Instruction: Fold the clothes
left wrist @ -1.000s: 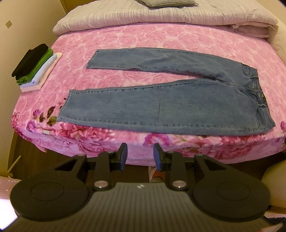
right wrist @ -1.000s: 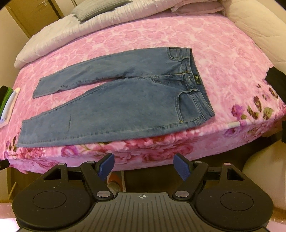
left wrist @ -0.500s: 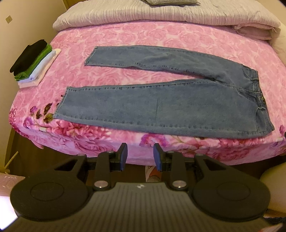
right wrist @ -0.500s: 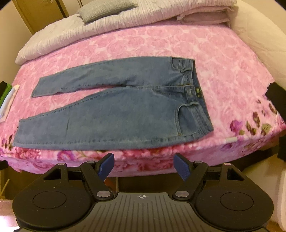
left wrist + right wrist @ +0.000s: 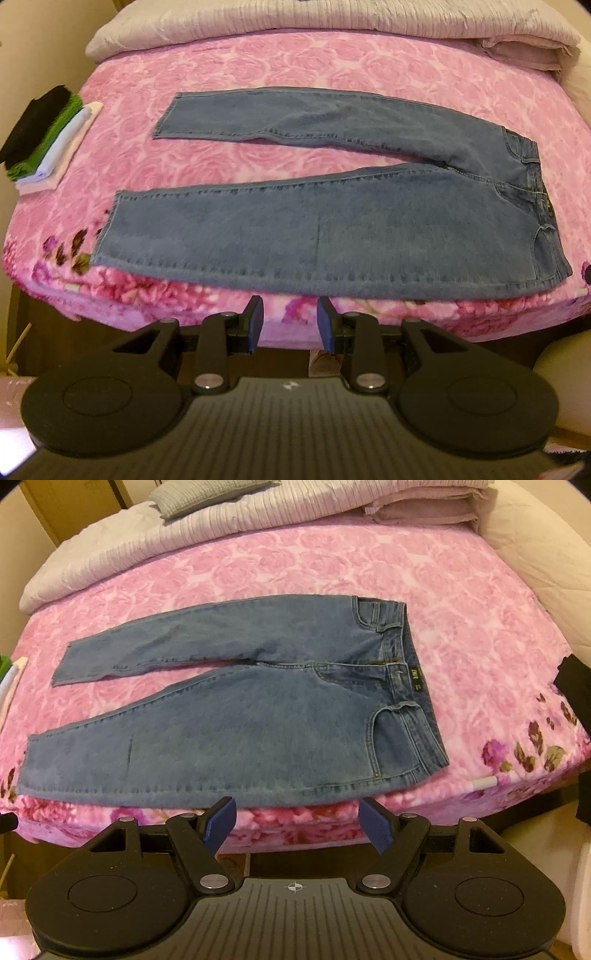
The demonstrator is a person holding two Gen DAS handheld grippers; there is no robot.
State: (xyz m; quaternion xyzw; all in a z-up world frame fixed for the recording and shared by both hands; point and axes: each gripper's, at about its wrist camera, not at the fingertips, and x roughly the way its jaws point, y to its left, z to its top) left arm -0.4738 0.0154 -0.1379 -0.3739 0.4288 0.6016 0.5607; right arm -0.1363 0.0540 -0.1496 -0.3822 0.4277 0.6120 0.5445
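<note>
A pair of blue jeans (image 5: 332,236) lies flat on the pink floral bedspread (image 5: 258,74), legs spread to the left, waistband to the right. It also shows in the right wrist view (image 5: 258,731). My left gripper (image 5: 290,323) is open with a narrow gap and empty, just in front of the bed's near edge below the near leg. My right gripper (image 5: 299,821) is wide open and empty, at the bed's near edge below the hip area. Neither touches the jeans.
A stack of folded clothes (image 5: 44,140), black on green on white, sits at the bed's left side. A grey quilt (image 5: 332,18) and pillow (image 5: 207,494) lie at the far end. A black item (image 5: 576,679) is at the right edge.
Both grippers have moved closer to the bed and a little higher, so the jeans look larger. The jaws have kept their openings.
</note>
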